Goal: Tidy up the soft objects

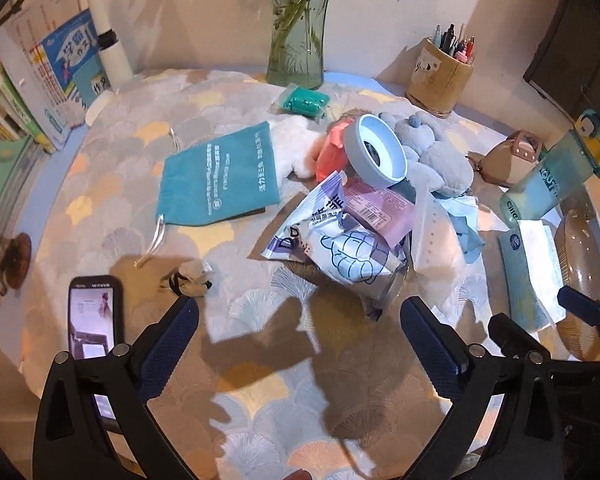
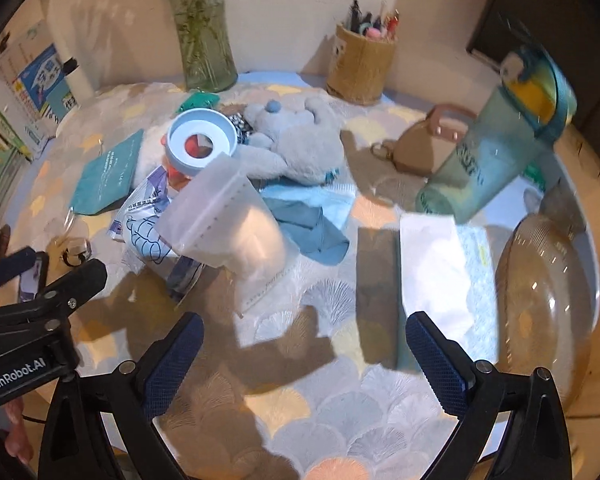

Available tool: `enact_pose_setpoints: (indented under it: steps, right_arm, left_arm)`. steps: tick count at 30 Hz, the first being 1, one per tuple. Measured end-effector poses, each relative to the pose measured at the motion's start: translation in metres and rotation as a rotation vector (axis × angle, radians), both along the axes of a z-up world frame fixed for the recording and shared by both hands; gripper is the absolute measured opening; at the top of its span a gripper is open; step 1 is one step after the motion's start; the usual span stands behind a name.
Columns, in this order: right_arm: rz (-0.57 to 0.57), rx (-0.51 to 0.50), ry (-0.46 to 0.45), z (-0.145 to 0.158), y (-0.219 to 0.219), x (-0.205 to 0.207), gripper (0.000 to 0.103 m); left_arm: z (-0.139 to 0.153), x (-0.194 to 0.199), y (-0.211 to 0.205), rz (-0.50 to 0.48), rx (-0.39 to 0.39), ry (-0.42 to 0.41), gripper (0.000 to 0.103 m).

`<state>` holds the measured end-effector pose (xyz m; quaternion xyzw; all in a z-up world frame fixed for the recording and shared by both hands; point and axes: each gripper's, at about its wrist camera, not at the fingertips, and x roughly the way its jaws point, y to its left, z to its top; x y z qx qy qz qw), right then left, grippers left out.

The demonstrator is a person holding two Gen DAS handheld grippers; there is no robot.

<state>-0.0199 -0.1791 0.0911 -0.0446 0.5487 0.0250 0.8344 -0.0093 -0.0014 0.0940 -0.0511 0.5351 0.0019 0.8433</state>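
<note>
Left wrist: fingers (image 1: 184, 312) spread, bare tablecloth (image 1: 260, 380) between

Bare tablecloth (image 1: 260, 380) ahead; bag pile (image 1: 340, 240) blocks centre, glass bowl (image 2: 548, 292) blocks right.

left gripper body (image 2: 16, 372): "GenRobot.AI" | white snack packet (image 1: 332, 236): "Do…" partly legible | book (image 1: 74, 56): Chinese title

pouch (image 1: 219, 178) left of plush toy (image 1: 436, 152), ring (image 1: 378, 150) apparently on it, vase (image 1: 298, 28) behind
</note>
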Motion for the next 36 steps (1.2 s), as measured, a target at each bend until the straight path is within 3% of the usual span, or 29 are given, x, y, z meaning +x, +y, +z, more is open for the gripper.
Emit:
enact_pose_setpoints:
  steps: [11,36]
  right_arm:
    - [-0.087,0.0,0.026,-0.006,-0.018,0.003,0.101]
    - [-0.116,0.015,0.07,-0.012,-0.025,0.004,0.101]
  left_arm:
    - [-0.008,-0.002,0.001,0.006,0.0,0.034,0.102]
    - [-0.021,-0.004,-0.002,-0.021,0.006,0.086,0.102]
